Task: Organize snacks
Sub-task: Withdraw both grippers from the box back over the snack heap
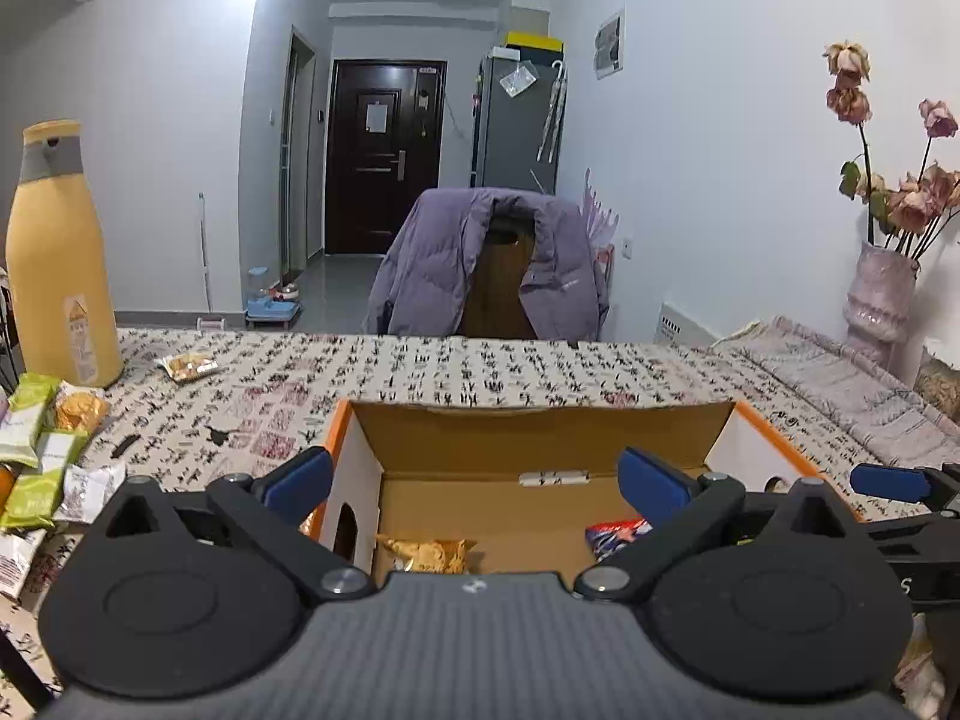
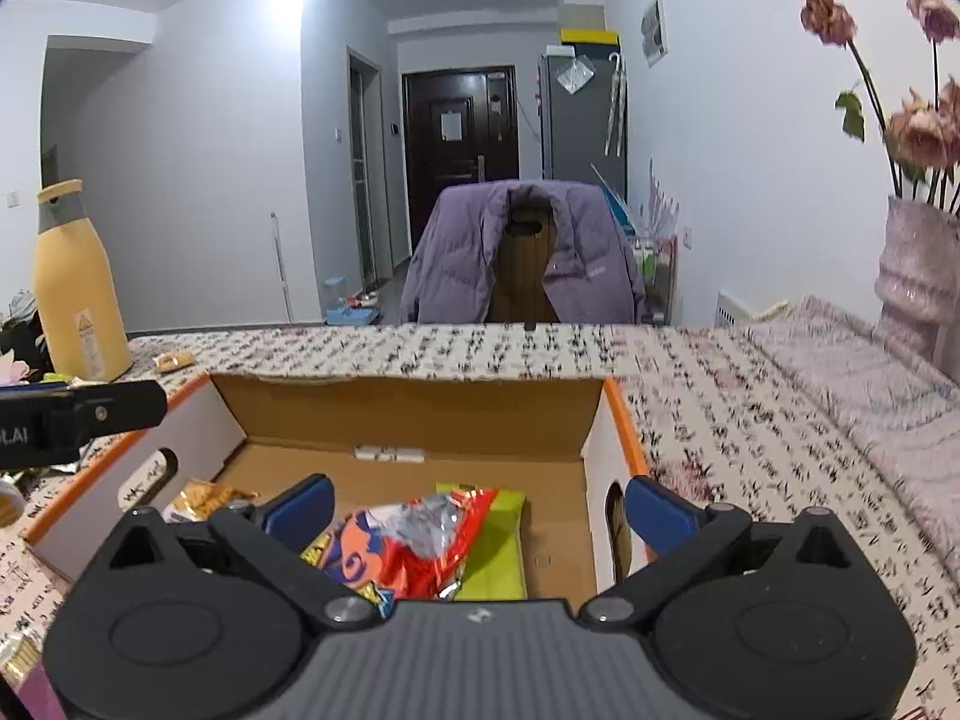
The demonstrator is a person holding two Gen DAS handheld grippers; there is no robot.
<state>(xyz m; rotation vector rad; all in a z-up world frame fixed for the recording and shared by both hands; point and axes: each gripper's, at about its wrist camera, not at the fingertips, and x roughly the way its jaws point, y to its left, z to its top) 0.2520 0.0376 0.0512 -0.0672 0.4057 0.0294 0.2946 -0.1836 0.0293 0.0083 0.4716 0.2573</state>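
An open cardboard box (image 1: 540,432) with an orange rim stands on the patterned tablecloth. My left gripper (image 1: 477,477) hovers over its left half, open with nothing between the pads. Below it in the box lie a golden snack pack (image 1: 429,555) and a red-blue pack (image 1: 618,537). My right gripper (image 2: 480,510) is open above the right half of the box (image 2: 408,414). A red foil snack bag (image 2: 414,546) rests loose on a green pack (image 2: 498,552) under it, close to the left finger. Another golden pack (image 2: 204,495) lies at the box's left.
Several loose snack packs, green (image 1: 30,420), gold (image 1: 78,408) and white (image 1: 90,489), lie left of the box, with one small pack (image 1: 189,366) farther back. A tall yellow bottle (image 1: 57,264) stands at back left, a flower vase (image 1: 879,300) at right, a jacket-draped chair (image 1: 486,264) behind the table.
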